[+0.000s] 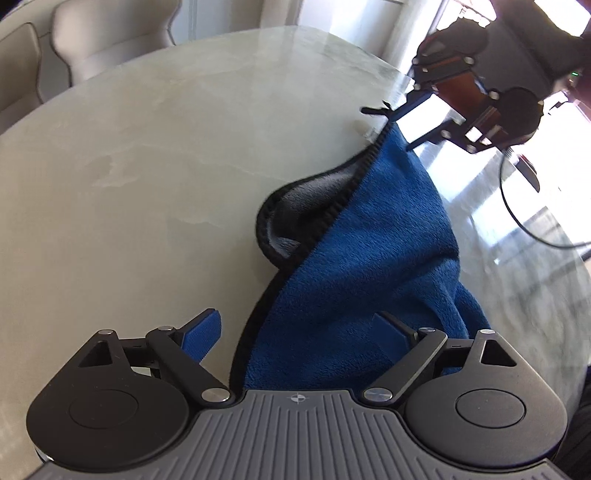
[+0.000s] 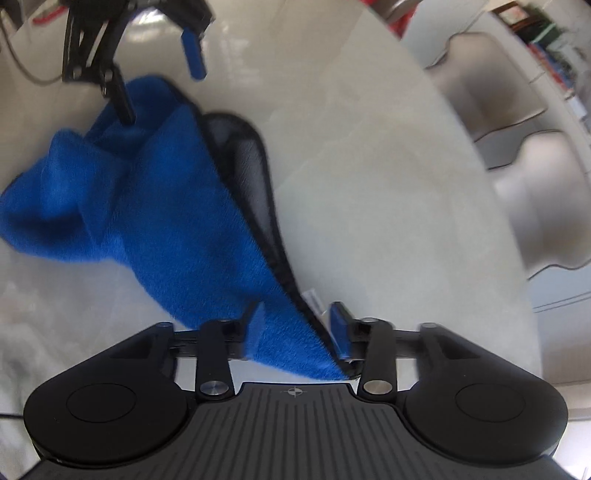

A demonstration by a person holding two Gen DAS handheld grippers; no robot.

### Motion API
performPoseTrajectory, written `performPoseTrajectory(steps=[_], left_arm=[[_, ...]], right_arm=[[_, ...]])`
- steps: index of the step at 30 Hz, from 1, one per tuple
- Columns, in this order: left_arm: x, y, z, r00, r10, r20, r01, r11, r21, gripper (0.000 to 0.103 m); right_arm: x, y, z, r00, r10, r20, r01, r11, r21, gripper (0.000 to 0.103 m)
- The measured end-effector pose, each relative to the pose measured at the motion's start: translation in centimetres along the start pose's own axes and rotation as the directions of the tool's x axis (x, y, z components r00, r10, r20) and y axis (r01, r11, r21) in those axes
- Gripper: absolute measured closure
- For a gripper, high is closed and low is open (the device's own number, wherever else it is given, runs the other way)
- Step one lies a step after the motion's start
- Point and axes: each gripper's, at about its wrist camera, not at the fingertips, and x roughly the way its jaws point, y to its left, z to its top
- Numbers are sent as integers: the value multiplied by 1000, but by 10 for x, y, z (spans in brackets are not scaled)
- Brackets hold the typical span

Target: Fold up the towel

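Observation:
A blue towel (image 1: 369, 266) with a black stitched hem and a grey underside hangs bunched between the two grippers above a pale marble table (image 1: 147, 166). My left gripper (image 1: 299, 332) is open, with the towel's near end lying loose between its wide-apart fingers. My right gripper (image 2: 299, 325) has its fingers partly apart around the towel's (image 2: 177, 221) other corner, by a white care label (image 2: 314, 299). The right gripper shows at the upper right of the left wrist view (image 1: 410, 125), at the towel's far corner. The left gripper shows at the top left of the right wrist view (image 2: 162, 92).
Pale upholstered chairs (image 1: 110, 33) stand behind the table's far edge, and more chairs (image 2: 517, 122) show in the right wrist view. A black cable (image 1: 517, 206) loops at the right over a glossy floor. The table's right edge runs near the towel.

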Motion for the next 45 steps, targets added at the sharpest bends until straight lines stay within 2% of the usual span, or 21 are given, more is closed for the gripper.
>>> performPoseTrajectory(steps=[1,2,14,21,23,24,25,26,28,29,37,39,45], left_arm=[[2,0,1,1000,-10,-17,11,1000,11,17],[3,0,2,1000,-14,-26,15,1000,18,18],[9,8,6,996,-50,-69,50,999,7,18],[10,13,10,995,-69,-71,69,998,-7,19],[8,15,10,994,-81,-70,81,997,-12,24],[7,16,10,994,-85,-71,84,996,-13,31],[7,17,11,993,-91,-74,90,996,-13,45],[8,18,12,992,-98,-78,98,995,-14,51],[8,20,13,991,-104,-87,103,995,-11,73],[8,20,14,991,-99,-87,99,995,-8,77],[0,18,16,996,-73,-43,74,997,16,85],[-4,18,16,997,-71,-24,72,997,20,90],[-11,7,11,999,-52,5,51,996,78,94]], right_arm=[[2,-3,1,1000,19,-10,-19,1000,-7,83],[4,-5,1,1000,23,-8,-23,1000,-9,85],[12,-27,-5,996,95,2,-94,994,-46,84],[14,-30,-5,996,88,-4,-88,995,-52,83],[16,-28,-4,996,86,0,-86,995,-54,83],[17,-28,-3,996,89,-3,-89,995,-49,83],[16,-27,-4,996,89,-2,-89,995,-46,83],[16,-26,-5,996,91,-2,-91,995,-41,83],[15,-25,-6,995,104,-2,-104,994,-34,83],[14,-24,-6,995,96,3,-95,995,-33,83],[6,-28,-11,999,49,21,-48,998,-28,66],[5,-28,-10,998,48,28,-47,999,-28,66],[6,-27,-9,996,82,21,-81,996,-39,66]])
